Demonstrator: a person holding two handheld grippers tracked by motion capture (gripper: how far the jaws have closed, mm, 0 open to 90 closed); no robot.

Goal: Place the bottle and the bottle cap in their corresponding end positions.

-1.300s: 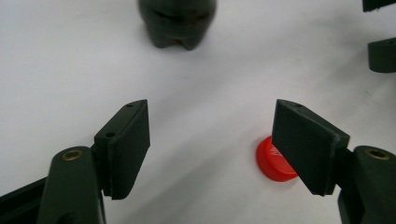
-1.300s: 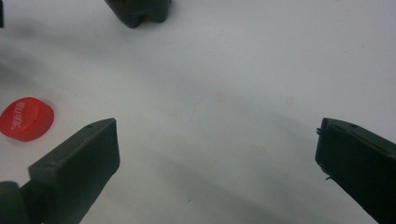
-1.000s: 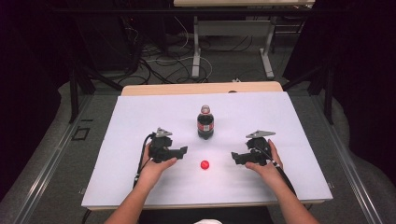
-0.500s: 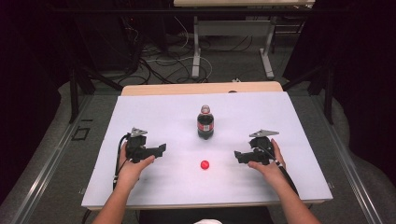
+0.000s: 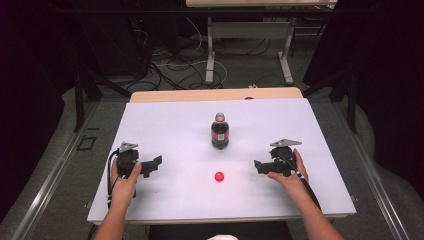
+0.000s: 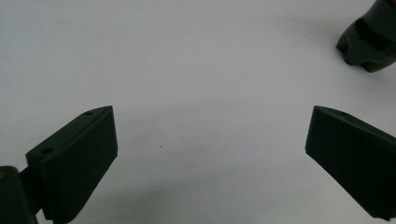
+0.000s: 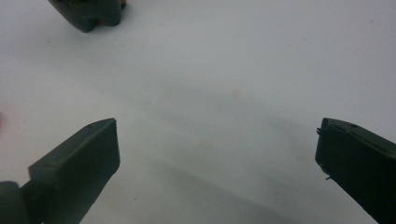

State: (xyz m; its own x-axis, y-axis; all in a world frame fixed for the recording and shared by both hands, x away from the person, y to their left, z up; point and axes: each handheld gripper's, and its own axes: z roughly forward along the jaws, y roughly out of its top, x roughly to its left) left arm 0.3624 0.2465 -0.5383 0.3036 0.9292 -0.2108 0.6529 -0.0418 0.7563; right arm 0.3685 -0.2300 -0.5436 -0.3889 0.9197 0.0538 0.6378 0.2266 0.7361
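Bottle (image 5: 220, 133) stands upright at table (image 5: 165, 120) centre, neck bare, long axis vertical. Red cap (image 5: 219, 176) lies alone on the white top at 6 o'clock from the bottle, near it but apart.

Left gripper (image 5: 156, 164): jaws spread wide, nothing between them; they have just been opening. In the left gripper view (image 6: 210, 154) bare table shows between the two black jaws, and the bottle's base (image 6: 369, 44) sits at about 1 o'clock, well off. Seen from above, this gripper lies well apart from the cap, at the cap's 9 o'clock, jaws aimed toward 3 o'clock.

Right gripper (image 5: 259, 165): jaws also wide, empty. The right gripper view (image 7: 217, 158) shows bare table between the jaws, bottle base (image 7: 91, 14) at 11 o'clock, and a faint red blur at the left edge, likely the cap. From above, this gripper sits at the cap's 3 o'clock, jaws aimed toward 9 o'clock.

Judgement: cap lies between the two grippers, slightly nearer the right one. Cap is round and flat, so there is no long axis to align; either gripper approaches level across the table. Bottle lies a little beyond the line joining them, at roughly 1 o'clock from the left gripper and 11 o'clock from the right.
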